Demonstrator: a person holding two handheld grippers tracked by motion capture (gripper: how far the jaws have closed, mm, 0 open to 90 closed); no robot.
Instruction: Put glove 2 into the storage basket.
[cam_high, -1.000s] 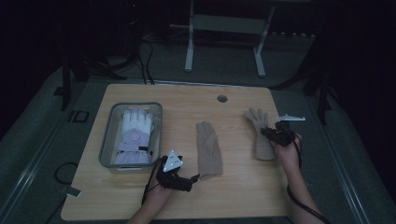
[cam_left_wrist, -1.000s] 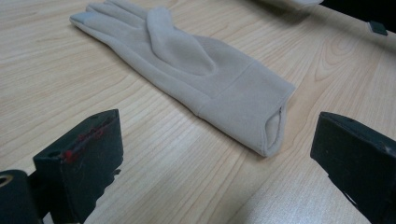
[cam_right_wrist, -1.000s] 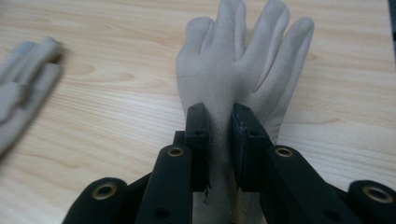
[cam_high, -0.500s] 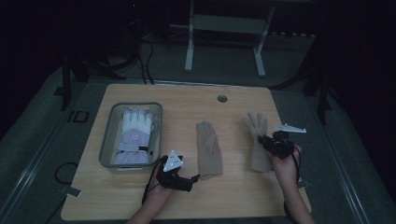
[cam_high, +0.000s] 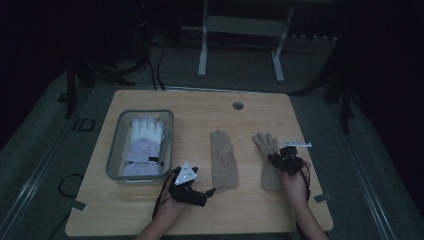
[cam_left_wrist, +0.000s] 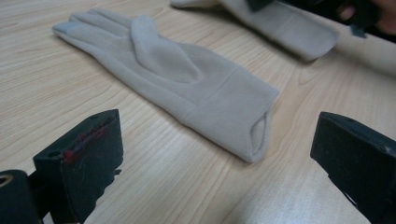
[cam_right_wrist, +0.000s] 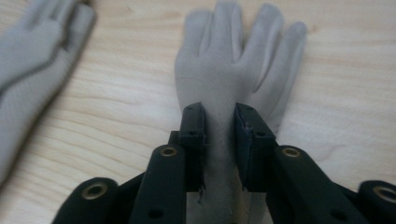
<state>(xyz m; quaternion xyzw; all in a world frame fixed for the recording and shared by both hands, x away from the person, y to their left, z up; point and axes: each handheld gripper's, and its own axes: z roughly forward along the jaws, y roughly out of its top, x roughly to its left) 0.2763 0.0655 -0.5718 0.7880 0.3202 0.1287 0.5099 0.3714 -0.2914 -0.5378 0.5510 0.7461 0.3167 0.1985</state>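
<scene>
The left tool (cam_left_wrist: 224, 163) sits low over the pale wood-grain worktop (cam_left_wrist: 42, 88), its two black jaws standing wide apart at the bottom corners with nothing between them. The left-hand jaw carries red marks on its upper edge. Ahead of the jaws a beige glove (cam_left_wrist: 177, 79) lies flat, its open cuff facing the tool and its fingers pointing away toward the upper left, thumb folded across the palm. A second beige glove (cam_left_wrist: 285, 25) lies beyond it at the top edge, apart from the first.
</scene>
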